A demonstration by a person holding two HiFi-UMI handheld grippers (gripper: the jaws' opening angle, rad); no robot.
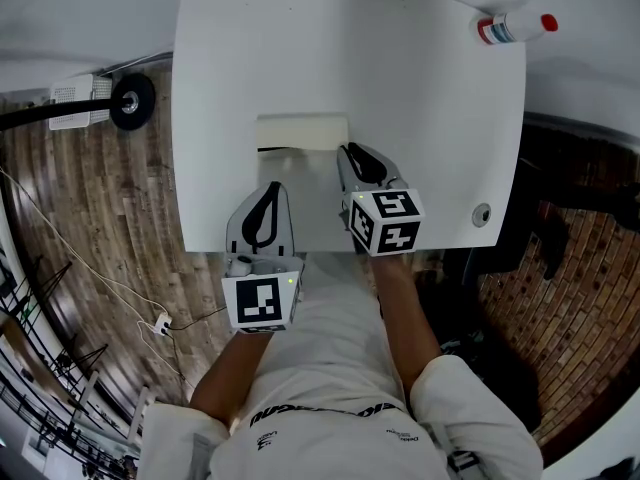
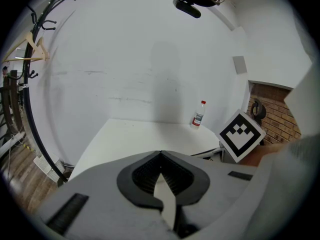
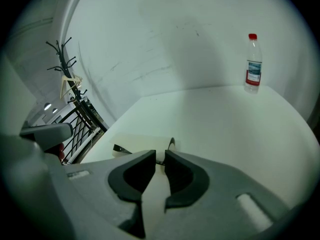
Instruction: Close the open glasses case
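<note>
1. Head view: case [image 1: 302, 131], lid seemingly ajar, lies just ahead of the right gripper [image 1: 349, 152].
2. Right gripper: jaws a narrow slit apart, empty.
3. Left gripper [image 1: 273, 188]: jaws pressed together, empty; case ahead.
4. Risk: an off-centre push could skid the case.

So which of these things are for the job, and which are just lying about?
For the job: glasses case, left gripper, right gripper.
Lying about: water bottle, at the table's far corner.

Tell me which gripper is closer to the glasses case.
The right gripper, almost touching the glasses case; the left gripper sits farther back.
</note>
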